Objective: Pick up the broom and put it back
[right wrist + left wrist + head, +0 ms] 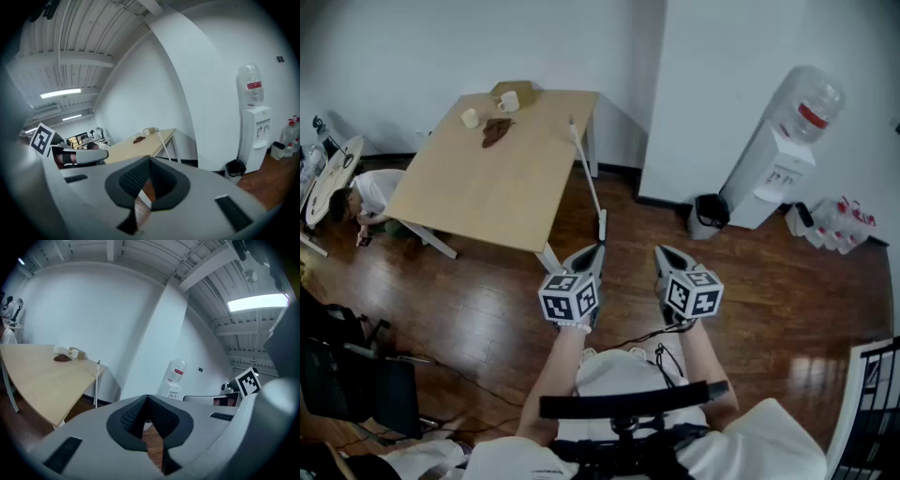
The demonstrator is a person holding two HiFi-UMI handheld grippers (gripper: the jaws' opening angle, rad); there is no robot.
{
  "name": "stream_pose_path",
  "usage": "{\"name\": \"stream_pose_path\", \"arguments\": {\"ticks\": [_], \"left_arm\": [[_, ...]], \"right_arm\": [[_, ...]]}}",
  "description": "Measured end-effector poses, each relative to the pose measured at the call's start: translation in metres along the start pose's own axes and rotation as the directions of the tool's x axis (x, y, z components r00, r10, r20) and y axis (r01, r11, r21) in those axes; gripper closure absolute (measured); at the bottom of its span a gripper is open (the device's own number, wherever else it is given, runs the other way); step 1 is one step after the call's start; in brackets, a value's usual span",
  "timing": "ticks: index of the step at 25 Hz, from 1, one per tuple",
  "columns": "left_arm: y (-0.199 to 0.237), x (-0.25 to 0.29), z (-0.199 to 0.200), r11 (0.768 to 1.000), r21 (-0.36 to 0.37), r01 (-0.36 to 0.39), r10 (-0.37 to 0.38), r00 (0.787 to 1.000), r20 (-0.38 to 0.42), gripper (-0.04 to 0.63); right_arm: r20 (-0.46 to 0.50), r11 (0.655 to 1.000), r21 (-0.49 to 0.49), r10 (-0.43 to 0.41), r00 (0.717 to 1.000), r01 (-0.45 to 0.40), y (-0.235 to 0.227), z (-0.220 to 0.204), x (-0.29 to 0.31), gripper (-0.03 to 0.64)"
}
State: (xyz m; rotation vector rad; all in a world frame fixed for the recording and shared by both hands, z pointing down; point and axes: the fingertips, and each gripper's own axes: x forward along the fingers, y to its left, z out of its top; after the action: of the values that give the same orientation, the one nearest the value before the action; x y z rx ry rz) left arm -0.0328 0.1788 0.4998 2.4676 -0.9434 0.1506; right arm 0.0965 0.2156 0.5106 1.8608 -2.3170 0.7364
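- Closest to me, my left gripper [589,255] and right gripper [667,255] hang side by side above the wooden floor [750,281], both tipped slightly downward.
- Each gripper view shows its jaws clenched tip to tip with nothing between them.
- Just past the left gripper's tips I see the foot of the broom [589,183] on the floor. Its pale handle slants up and away to lean on the near right edge of the table [497,187].
- On the far end of the table there is a white mug [508,100], a smaller cup [470,118] and a brown lump [496,131] that I can't identify.
- Off to the right, a black bin [709,214] stands just beside a water dispenser [773,169] against the white wall.
- At far left, a person [366,197] crouches low on the floor beside the table.
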Motion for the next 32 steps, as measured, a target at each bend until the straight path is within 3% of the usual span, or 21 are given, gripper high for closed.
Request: {"name": "stream_pose_path", "arguments": {"ticks": [11, 22, 32], "left_arm": [[-0.007, 0.003, -0.005, 1.0, 0.004, -0.02, 0.02, 1.0, -0.009, 0.606], [-0.011, 0.021, -0.01, 0.995, 0.022, -0.099, 0.099, 0.995, -0.002, 0.606], [0.009, 0.042, -0.014, 0.99, -0.011, -0.143, 0.143, 0.99, 0.007, 0.606]], "right_arm": [[-0.001, 1.0, 0.016, 0.006, 1.0, -0.006, -0.01, 0.0, -0.007, 0.609], [-0.032, 0.997, 0.04, 0.065, 0.997, -0.063, -0.042, -0.022, -0.016, 0.607], [-0.059, 0.993, 0.057, 0.104, 0.993, -0.101, -0.058, -0.028, 0.021, 0.609]]}}
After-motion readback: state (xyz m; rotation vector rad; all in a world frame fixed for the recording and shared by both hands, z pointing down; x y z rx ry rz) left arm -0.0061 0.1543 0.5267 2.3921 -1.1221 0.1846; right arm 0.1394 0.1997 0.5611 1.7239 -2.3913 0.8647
